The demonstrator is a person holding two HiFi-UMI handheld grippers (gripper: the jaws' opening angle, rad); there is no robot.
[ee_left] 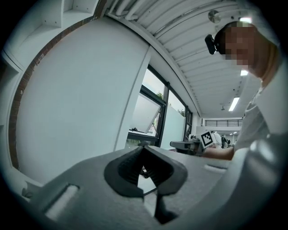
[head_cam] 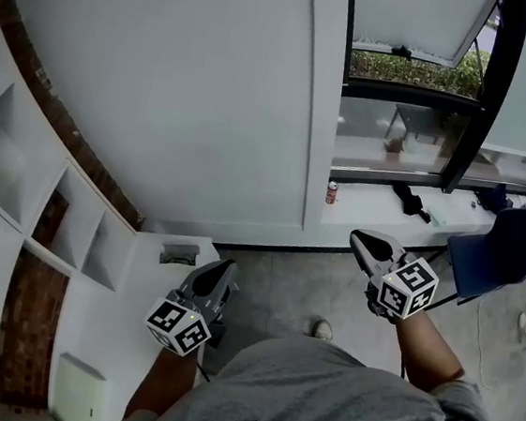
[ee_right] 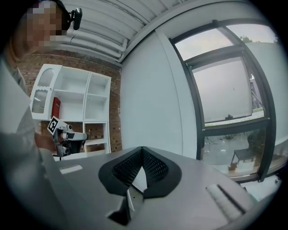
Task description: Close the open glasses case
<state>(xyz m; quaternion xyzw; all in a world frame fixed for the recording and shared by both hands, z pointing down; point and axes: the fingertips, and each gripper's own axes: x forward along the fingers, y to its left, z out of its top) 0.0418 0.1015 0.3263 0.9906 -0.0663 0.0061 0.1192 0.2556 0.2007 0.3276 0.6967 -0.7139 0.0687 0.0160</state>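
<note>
White curved wall is filling the head view, with shelving at the left. The left gripper and right gripper are hovering in mid-air, jaws pressed together and holding nothing. A small grey thing sitting on the cabinet top, just ahead of the left gripper, is probably the glasses case, though it is too small to confirm. Doing this well likely means steadying its base with one gripper while pressing the lid down with the other.

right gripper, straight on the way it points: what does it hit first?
The right gripper would probably meet the white wall left of the window; nothing shows in between, depth unclear.
</note>
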